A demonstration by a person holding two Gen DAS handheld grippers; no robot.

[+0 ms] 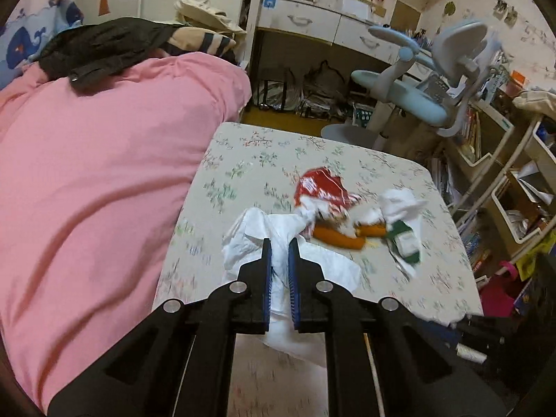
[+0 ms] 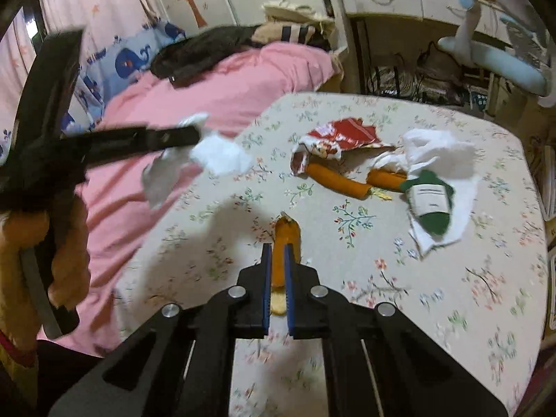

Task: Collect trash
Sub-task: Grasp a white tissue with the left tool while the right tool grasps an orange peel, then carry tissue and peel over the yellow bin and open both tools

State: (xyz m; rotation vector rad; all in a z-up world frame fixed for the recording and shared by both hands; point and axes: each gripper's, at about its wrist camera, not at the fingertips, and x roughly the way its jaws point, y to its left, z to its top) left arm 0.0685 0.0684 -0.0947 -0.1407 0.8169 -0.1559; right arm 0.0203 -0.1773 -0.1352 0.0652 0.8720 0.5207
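My left gripper (image 1: 279, 243) is shut on a crumpled white tissue (image 1: 250, 239) and holds it above the floral table (image 1: 243, 160); it also shows in the right wrist view (image 2: 199, 137) with the tissue (image 2: 215, 154) hanging from it. My right gripper (image 2: 277, 248) is shut on an orange peel strip (image 2: 286, 236) just over the table (image 2: 451, 278). On the table lie a red wrapper (image 2: 344, 132), two orange peels (image 2: 335, 180), a white tissue (image 2: 438, 149) and a green-and-white packet (image 2: 431, 201).
A bed with a pink cover (image 1: 87, 173) runs along the table's left side. A blue-grey chair (image 1: 417, 90) and a desk with drawers (image 1: 312, 17) stand beyond the table. Shelves with bins (image 1: 514, 191) are at the right.
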